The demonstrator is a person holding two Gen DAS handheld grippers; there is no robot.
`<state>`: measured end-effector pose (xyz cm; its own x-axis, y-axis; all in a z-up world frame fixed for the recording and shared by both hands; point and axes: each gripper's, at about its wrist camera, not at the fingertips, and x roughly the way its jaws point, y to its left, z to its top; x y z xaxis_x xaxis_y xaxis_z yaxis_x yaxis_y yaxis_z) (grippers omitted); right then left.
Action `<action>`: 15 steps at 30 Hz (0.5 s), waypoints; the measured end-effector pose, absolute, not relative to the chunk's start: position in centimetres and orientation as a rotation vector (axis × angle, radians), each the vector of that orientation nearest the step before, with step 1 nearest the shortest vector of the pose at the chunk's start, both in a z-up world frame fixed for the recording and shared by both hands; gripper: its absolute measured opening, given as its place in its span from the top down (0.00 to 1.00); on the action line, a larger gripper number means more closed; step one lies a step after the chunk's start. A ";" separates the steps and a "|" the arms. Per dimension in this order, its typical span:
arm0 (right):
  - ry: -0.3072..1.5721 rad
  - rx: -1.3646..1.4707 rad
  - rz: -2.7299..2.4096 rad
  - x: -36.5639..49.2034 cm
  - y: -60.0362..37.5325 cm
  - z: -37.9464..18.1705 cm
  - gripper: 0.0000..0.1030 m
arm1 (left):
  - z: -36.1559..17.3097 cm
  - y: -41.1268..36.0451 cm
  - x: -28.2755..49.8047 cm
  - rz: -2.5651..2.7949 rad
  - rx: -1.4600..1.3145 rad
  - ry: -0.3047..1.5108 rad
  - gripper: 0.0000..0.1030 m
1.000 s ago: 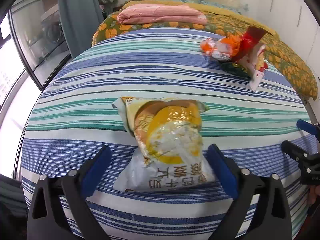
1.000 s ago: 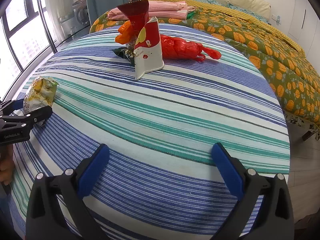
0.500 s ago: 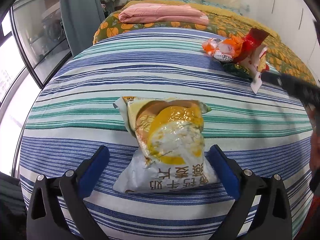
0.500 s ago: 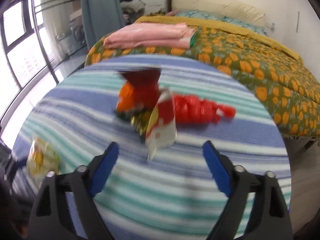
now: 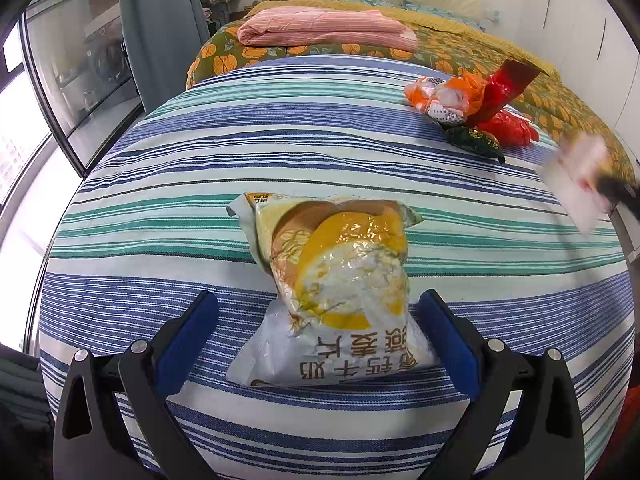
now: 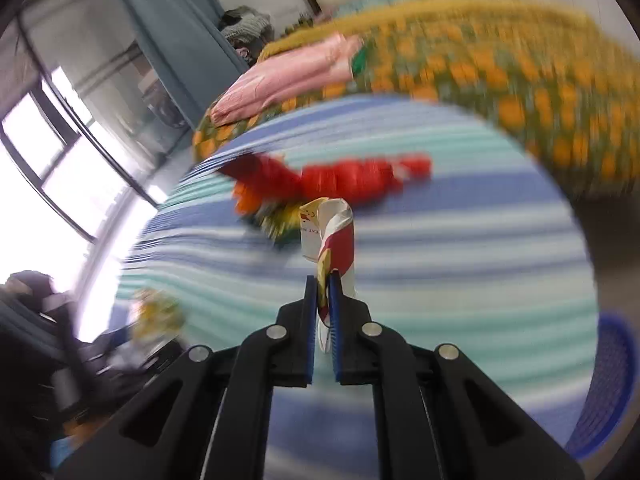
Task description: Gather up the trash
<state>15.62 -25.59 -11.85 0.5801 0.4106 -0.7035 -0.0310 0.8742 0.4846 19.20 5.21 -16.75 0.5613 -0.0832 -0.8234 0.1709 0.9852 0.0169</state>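
Observation:
A yellow and white snack bag lies on the striped cloth between the blue pads of my left gripper, which stands open around it without touching. My right gripper is shut on a red and white wrapper and holds it lifted off the cloth. That same wrapper shows blurred at the right edge of the left wrist view. A heap of trash stays on the cloth: an orange bag, a red packet, a red plastic bag and a green wrapper.
The round striped surface drops away on all sides. Beyond it is a bed with an orange-flowered cover and a folded pink blanket. A blue basket shows at the right edge. A curtain and glass doors stand left.
My right gripper went from wide open over the bare cloth to the trash heap, shut on the red and white wrapper, rolled and lifted it away. The left gripper stayed still.

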 end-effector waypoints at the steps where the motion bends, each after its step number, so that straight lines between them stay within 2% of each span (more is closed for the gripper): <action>1: 0.948 0.500 0.292 14.9 -26.1 -12.1 0.94 | -16.7 5.2 19.2 -0.150 0.098 0.964 0.05; 5: 1.072 0.627 0.356 13.6 -28.5 -13.6 0.94 | -16.8 5.2 19.2 -0.150 0.099 0.964 0.05; 7: 1.086 0.589 0.314 14.0 -29.6 -13.6 0.86 | -16.7 5.2 19.3 -0.150 0.099 0.964 0.05; 9: 1.079 0.566 0.265 14.3 -30.6 -13.6 0.83 | -16.7 5.3 19.3 -0.150 0.099 0.964 0.05; 11: 1.071 0.543 0.220 14.7 -31.3 -13.6 0.74 | -16.7 5.3 19.3 -0.150 0.099 0.964 0.05; 12: 1.067 0.518 0.190 14.8 -31.6 -13.6 0.65 | -16.7 5.3 19.3 -0.151 0.099 0.964 0.05; 13: 1.067 0.499 0.172 15.0 -31.8 -13.7 0.60 | -16.7 5.3 19.3 -0.151 0.099 0.964 0.05; 15: 1.071 0.460 0.137 15.2 -32.1 -14.0 0.57 | -16.7 5.3 19.3 -0.152 0.099 0.964 0.05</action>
<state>15.23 -32.09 -14.02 0.4806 0.3272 -0.8136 0.1118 0.8973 0.4270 19.31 5.29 -16.75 0.5609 -0.0842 -0.8236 0.1725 0.9849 0.0168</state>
